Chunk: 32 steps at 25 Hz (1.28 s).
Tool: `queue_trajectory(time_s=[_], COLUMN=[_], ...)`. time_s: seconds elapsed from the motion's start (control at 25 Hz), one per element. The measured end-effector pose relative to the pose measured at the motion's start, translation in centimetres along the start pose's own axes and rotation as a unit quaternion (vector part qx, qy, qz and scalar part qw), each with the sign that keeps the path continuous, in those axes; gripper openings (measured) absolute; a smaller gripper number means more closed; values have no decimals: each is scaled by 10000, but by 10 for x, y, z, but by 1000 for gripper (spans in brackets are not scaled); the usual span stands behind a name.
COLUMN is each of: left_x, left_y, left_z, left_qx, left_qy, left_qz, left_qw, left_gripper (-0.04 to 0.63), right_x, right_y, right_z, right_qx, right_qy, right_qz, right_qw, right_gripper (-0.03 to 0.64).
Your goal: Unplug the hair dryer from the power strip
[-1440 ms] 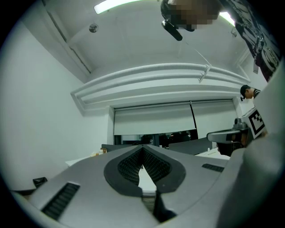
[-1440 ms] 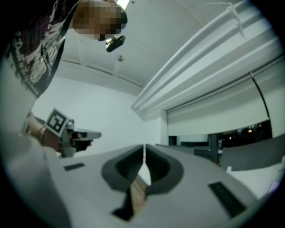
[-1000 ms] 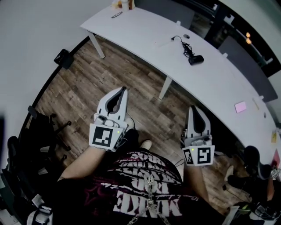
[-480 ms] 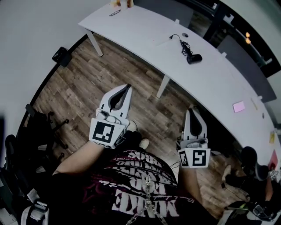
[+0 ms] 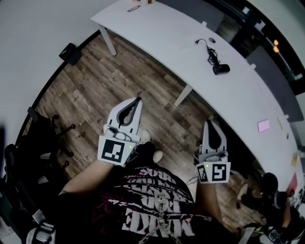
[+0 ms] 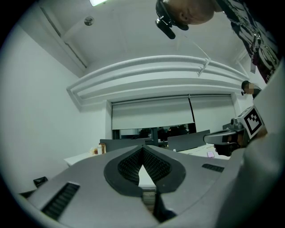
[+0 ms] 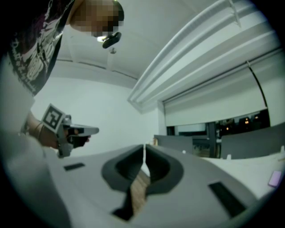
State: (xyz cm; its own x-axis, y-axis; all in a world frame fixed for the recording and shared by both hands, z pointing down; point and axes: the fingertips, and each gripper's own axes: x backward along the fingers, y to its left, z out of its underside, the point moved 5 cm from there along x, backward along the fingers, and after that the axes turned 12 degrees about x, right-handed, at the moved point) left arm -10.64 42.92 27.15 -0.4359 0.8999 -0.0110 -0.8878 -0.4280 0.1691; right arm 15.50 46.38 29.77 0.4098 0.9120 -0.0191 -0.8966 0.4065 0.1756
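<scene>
A black hair dryer (image 5: 221,68) lies on the long white table (image 5: 162,33), and its black cord (image 5: 208,49) runs back along the tabletop. I cannot make out the power strip. My left gripper (image 5: 138,99) hangs over the wooden floor, well short of the table, shut with nothing in it. My right gripper (image 5: 210,122) hovers at the table's near edge, also shut and empty. In the left gripper view the left gripper (image 6: 142,147) has its jaw tips meeting, and the right gripper (image 6: 222,136) shows beside it. In the right gripper view the right gripper (image 7: 144,146) is shut too.
A table leg (image 5: 182,95) stands between the grippers and the hair dryer. A pink note (image 5: 263,126) lies further right on the table. A black box (image 5: 70,53) sits by the wall, with a dark office chair (image 5: 38,138) at left. Small items (image 5: 133,8) lie at the table's far end.
Both grippers have sunk a little and stayed shut. The head view has shifted, so the table and hair dryer now sit further right and lower in it.
</scene>
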Motion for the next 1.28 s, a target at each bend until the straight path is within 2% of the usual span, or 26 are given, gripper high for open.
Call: queue_trajectory(time_s=[0.2, 0.44, 0.96, 1.28], left_x=[-22, -58, -135, -154], left_y=[28, 52, 57, 63], left_z=[9, -1, -21, -22], left_qx=[163, 153, 51, 73], left_qy=[130, 34, -112, -51], left_qz=[-140, -171, 327, 545], left_qw=[9997, 9997, 9994, 9985], left_gripper=[26, 26, 26, 25], right_x=[-44, -82, -116, -128], right_y=[-1, -11, -50, -59], right_z=[0, -10, -23, -16], right_qx=[-39, 35, 141, 76], right_qy=[52, -46, -158, -107], right_qz=[-162, -205, 241, 446], right_qw=[9998, 9998, 9995, 9989], right_gripper=[35, 35, 35, 35])
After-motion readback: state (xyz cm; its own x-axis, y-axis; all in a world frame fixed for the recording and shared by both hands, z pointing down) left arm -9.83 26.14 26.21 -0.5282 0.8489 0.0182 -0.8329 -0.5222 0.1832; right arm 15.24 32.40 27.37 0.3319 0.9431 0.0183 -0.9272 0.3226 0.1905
